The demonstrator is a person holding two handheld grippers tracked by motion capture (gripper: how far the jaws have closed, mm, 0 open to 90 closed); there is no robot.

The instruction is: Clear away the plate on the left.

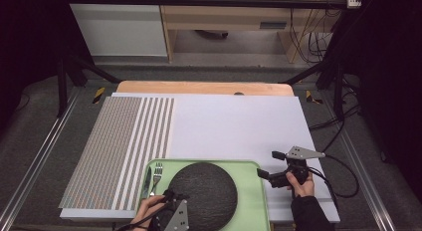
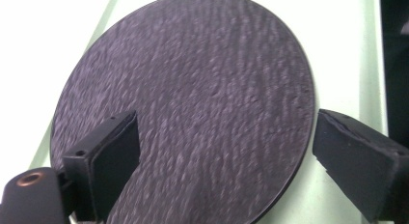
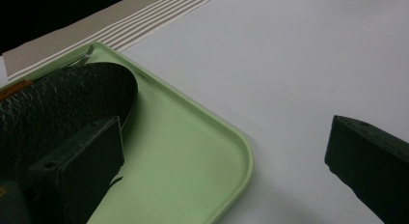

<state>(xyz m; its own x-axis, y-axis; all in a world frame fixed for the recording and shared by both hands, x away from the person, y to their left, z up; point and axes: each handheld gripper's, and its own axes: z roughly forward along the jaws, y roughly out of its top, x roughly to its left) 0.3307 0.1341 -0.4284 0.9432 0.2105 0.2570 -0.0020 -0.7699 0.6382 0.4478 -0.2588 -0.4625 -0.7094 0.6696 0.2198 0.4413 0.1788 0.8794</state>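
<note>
Place setting under way: a dark round mat (image 1: 203, 190) lies on the green tray (image 1: 254, 191) at the desk's near edge, fork (image 1: 157, 176) at its left. The left tool (image 1: 166, 203) hovers open, empty; the right tool (image 1: 266, 175) waits open beside the tray.

There was one green tray (image 1: 251, 166). On it lay one round black mat (image 1: 204, 193). Beside the mat there was one fork (image 1: 157, 173) and one knife (image 1: 146, 183). There were two grippers, the left gripper (image 1: 166, 203) and the right gripper (image 1: 266, 164). There was one striped cloth (image 1: 119, 151) and one white board (image 1: 239, 126).
</note>
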